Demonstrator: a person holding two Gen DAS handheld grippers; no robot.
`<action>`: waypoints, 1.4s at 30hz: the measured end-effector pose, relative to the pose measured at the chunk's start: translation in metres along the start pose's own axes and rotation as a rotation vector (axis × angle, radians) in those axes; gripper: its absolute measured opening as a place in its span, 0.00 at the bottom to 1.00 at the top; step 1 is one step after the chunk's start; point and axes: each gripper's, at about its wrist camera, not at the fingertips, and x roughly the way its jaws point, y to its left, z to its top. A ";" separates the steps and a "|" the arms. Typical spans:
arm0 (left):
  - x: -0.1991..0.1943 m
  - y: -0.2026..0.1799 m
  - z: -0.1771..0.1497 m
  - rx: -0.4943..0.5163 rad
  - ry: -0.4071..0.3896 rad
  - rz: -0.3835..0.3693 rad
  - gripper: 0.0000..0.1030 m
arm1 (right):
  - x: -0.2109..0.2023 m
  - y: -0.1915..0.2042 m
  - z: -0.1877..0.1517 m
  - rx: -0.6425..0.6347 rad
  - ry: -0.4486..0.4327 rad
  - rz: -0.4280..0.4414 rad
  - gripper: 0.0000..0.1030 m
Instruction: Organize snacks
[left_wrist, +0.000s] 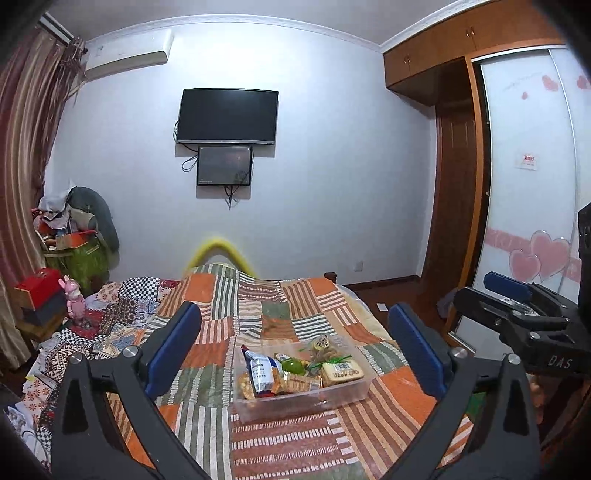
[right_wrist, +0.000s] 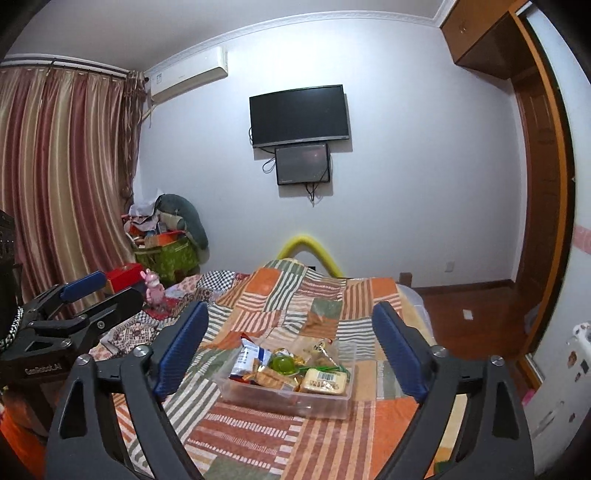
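Note:
A clear plastic box (left_wrist: 332, 400) stands on the patchwork quilt, filled with snacks: a blue-and-white packet (left_wrist: 260, 371), a green round item (left_wrist: 293, 365), a yellow block with a barcode (left_wrist: 341, 371) and small wrapped biscuits. My left gripper (left_wrist: 293, 332) is raised in front of the box, jaws wide and empty. In the right wrist view the same box (right_wrist: 295, 400) lies ahead of my right gripper (right_wrist: 290, 317), which is also open with nothing between its blue pads. Each gripper shows in the other's view, the right gripper (left_wrist: 517, 306) at the right edge and the left gripper (right_wrist: 85, 295) at the left.
The quilt-covered bed (left_wrist: 280, 439) fills the foreground. A pink toy (left_wrist: 74, 299) and a red box (left_wrist: 38, 286) sit at its far left, with a pile of clutter (left_wrist: 74, 236) in the corner. A wardrobe (left_wrist: 528, 184) stands on the right, and a TV (left_wrist: 227, 116) hangs on the wall.

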 end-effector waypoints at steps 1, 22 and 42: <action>-0.002 -0.001 -0.002 0.002 0.001 0.004 1.00 | 0.001 0.000 -0.002 0.004 -0.001 -0.005 0.94; -0.009 0.000 -0.021 -0.009 0.025 0.025 1.00 | -0.022 0.005 -0.022 -0.004 -0.008 -0.044 1.00; -0.010 -0.001 -0.022 -0.008 0.014 0.032 1.00 | -0.023 0.008 -0.021 -0.018 -0.008 -0.057 1.00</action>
